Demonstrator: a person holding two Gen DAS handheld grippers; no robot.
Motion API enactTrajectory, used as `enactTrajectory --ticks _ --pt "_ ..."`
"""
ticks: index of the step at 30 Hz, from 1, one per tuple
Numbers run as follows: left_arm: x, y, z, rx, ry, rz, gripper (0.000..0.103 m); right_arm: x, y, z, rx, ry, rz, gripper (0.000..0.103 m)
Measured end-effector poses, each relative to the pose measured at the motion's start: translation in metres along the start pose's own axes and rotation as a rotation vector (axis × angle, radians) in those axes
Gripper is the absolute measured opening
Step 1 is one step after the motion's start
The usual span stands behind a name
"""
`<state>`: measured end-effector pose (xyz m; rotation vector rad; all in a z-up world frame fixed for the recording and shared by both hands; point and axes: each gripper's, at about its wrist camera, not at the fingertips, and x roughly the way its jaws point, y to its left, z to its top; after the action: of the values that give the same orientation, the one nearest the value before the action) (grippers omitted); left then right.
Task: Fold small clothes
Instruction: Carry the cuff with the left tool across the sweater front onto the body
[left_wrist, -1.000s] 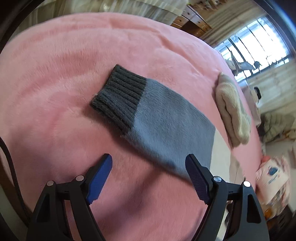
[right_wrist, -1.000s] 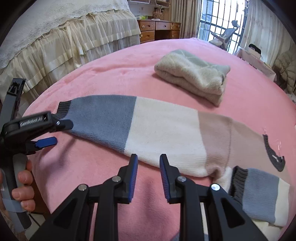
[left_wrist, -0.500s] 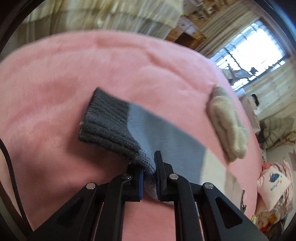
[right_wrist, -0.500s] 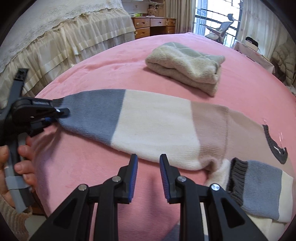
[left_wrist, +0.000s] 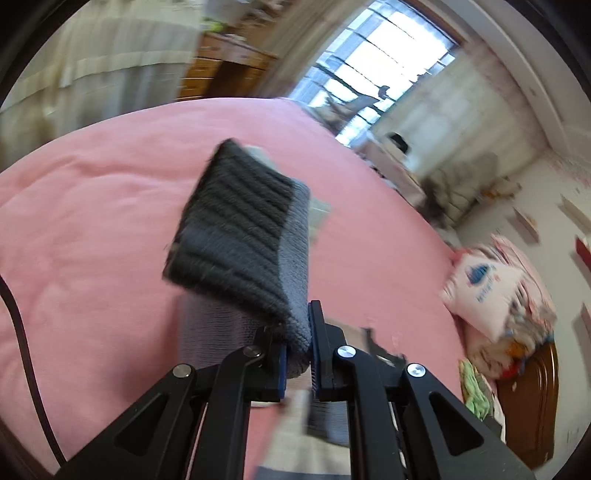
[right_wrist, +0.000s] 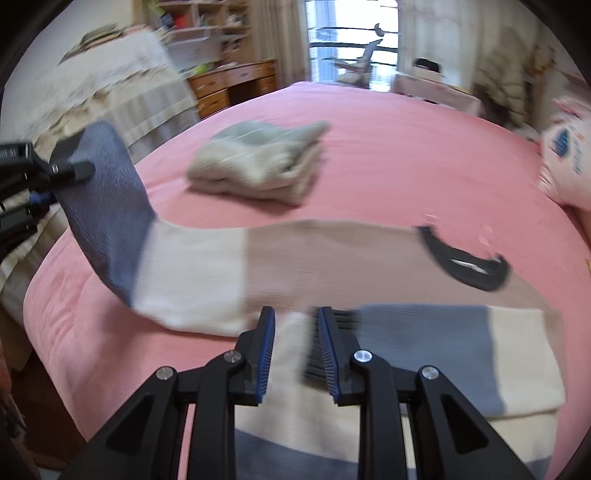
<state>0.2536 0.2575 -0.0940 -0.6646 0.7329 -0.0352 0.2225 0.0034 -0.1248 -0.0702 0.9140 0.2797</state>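
Left gripper (left_wrist: 297, 347) is clamped tight on the sleeve cuff (left_wrist: 236, 236), lifted clear of the pink bed (left_wrist: 92, 206). My call: carry it across the sweater (right_wrist: 314, 254), keeping the sleeve flat and square to the body. Right gripper (right_wrist: 293, 350) hangs part open over the sweater's near edge, nothing pinched. A folded garment (right_wrist: 258, 166) lies beyond the sweater.

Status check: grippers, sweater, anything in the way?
Left gripper shut on sleeve cuff, lifted off bed. Right gripper holding nothing, over sweater. Folded garment beyond, clear.
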Motion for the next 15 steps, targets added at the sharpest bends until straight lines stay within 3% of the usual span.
enactTrajectory --ticks 7,15 --pt "0.049 -0.117 -0.044 0.142 0.098 -0.071 0.008 -0.033 -0.102 -0.029 0.121 -0.016 -0.112 0.024" --pt "0.125 -0.215 -0.139 0.275 0.281 -0.099 0.008 -0.051 -0.202 -0.071 0.267 0.006 -0.192 0.024"
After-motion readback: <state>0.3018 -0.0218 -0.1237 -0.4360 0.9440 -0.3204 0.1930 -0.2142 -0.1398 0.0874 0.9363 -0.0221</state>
